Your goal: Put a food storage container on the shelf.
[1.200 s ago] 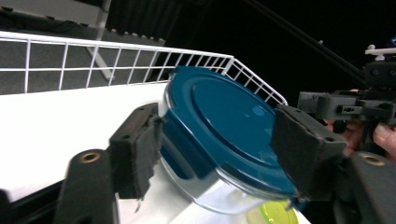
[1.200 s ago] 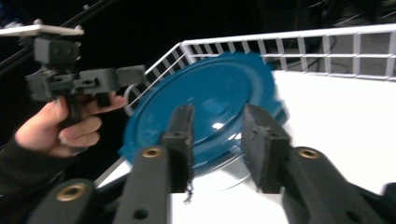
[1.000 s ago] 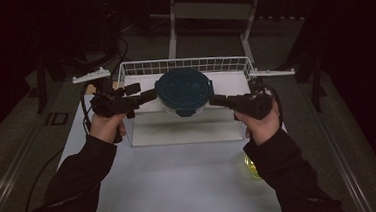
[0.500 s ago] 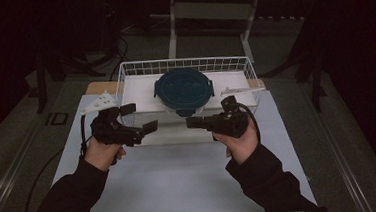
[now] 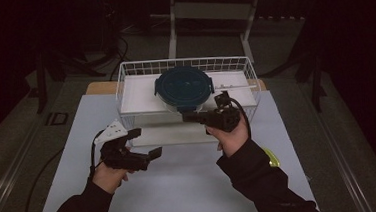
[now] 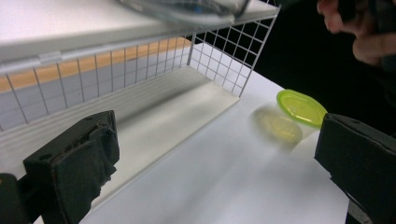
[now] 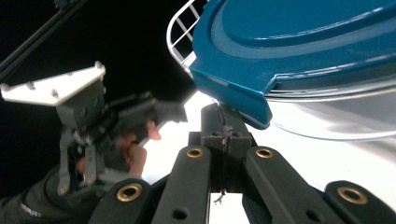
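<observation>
Apparently the placing step is done: the round clear container with dark blue lid (image 5: 183, 87) sits on the top shelf of the white wire basket rack (image 5: 124, 85), against its near rim, and neither tool holds it.

Left gripper (image 5: 145, 144): jaws spread wide, having just opened further, nothing between them. It hangs low over the pale blue table mat (image 5: 181, 186), well apart from the rack; along its jaws a lime-green plastic disc (image 6: 301, 107) lies on the mat beyond the rack's corner.

Right gripper (image 5: 189, 117): jaws pressed together and empty, tips just below the lid's pull tab (image 7: 233, 100). Cannot tell whether they touch the rack.

Judgement: container delivered and released. What remains, if anything, looks like clearing the hands or attending to the green disc, untouched so far.
</observation>
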A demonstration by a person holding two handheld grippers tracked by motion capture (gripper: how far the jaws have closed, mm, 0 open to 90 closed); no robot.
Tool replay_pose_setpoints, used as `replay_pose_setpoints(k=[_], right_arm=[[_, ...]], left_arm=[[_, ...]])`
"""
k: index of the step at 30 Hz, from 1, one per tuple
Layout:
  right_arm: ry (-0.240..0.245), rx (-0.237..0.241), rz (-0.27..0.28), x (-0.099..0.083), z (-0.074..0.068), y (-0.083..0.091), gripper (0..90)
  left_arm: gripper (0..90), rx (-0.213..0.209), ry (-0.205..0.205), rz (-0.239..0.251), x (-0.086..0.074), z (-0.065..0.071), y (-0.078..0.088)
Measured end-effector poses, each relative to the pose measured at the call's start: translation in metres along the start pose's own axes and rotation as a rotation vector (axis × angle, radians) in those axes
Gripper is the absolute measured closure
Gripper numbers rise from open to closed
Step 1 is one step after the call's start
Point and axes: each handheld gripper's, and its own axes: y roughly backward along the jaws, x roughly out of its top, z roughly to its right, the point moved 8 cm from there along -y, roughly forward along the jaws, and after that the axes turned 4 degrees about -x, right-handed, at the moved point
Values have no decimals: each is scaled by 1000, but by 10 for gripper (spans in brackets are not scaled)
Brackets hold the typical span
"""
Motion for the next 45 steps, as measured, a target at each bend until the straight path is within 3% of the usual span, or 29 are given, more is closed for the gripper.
replay_pose_setpoints(k=[8, 20, 26, 36, 45], right_arm=[[-14, -36, 20, 11, 10, -3, 899], [-44, -73, 43, 21, 25, -5, 899], [-52, -96, 50, 26, 31, -6, 899], [-44, -91, 50, 25, 30, -6, 892], [69, -125, 50, 13, 25, 11, 775]], left_arm=[[0, -5, 2, -43, -34, 4, -4], [0, -13, -8, -105, -70, 10, -2], [0, -9, -8, -116, -79, 10, 0], [0, 3, -2, -115, -86, 8, 4], [0, -8, -1, -102, -85, 9, 6]])
